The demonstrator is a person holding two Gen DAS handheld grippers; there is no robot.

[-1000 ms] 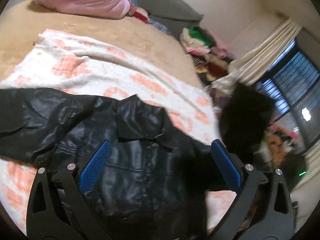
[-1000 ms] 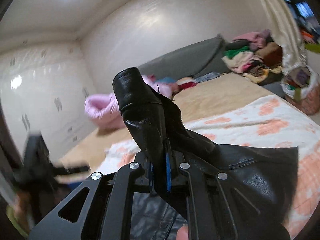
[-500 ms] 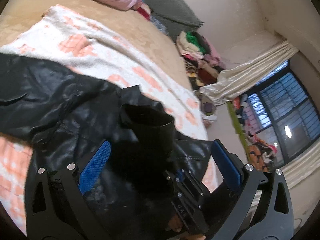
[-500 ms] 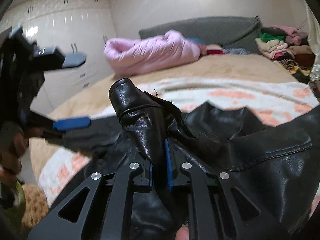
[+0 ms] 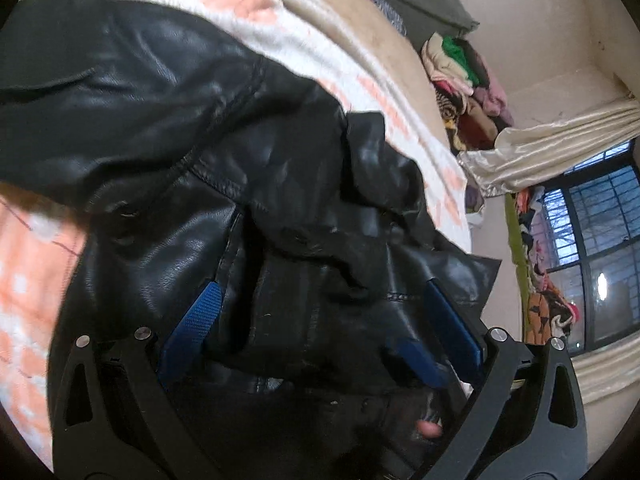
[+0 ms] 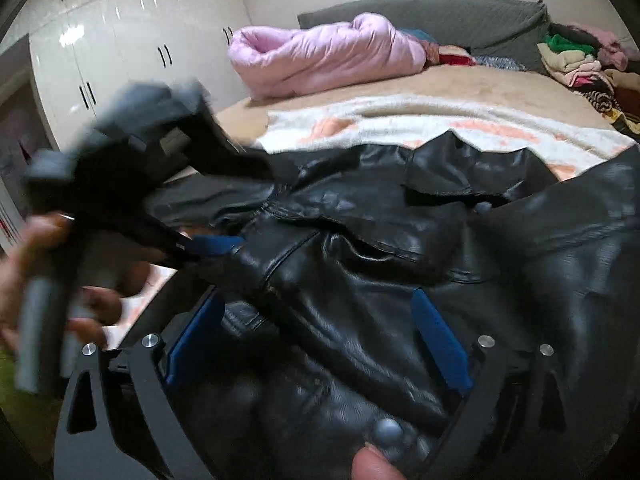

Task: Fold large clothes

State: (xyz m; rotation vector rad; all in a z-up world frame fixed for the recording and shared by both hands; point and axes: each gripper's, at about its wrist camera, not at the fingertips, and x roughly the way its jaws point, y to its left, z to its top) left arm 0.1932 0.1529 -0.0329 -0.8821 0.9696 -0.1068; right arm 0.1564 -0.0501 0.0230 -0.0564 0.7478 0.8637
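A black leather jacket point(image 5: 224, 152) lies spread on a white and orange blanket point(image 5: 280, 28) on the bed. It also fills the right wrist view point(image 6: 400, 248), collar toward the far side. My left gripper point(image 5: 324, 320) is open, its blue pads either side of a folded sleeve on the jacket's front. My right gripper point(image 6: 320, 328) is open low over the jacket, with the sleeve lying between its pads. The left gripper point(image 6: 216, 244) shows blurred at the left of the right wrist view, in a hand.
A pink quilt point(image 6: 320, 56) lies at the bed's head against a grey headboard point(image 6: 440, 16). A pile of clothes point(image 5: 464, 76) sits at the far corner. White wardrobes point(image 6: 120, 40) stand on the left. A window point(image 5: 592, 248) with curtains is on the right.
My right gripper has opened and let go of the sleeve, which now lies across the jacket's front. My left gripper has dropped closer to the jacket.
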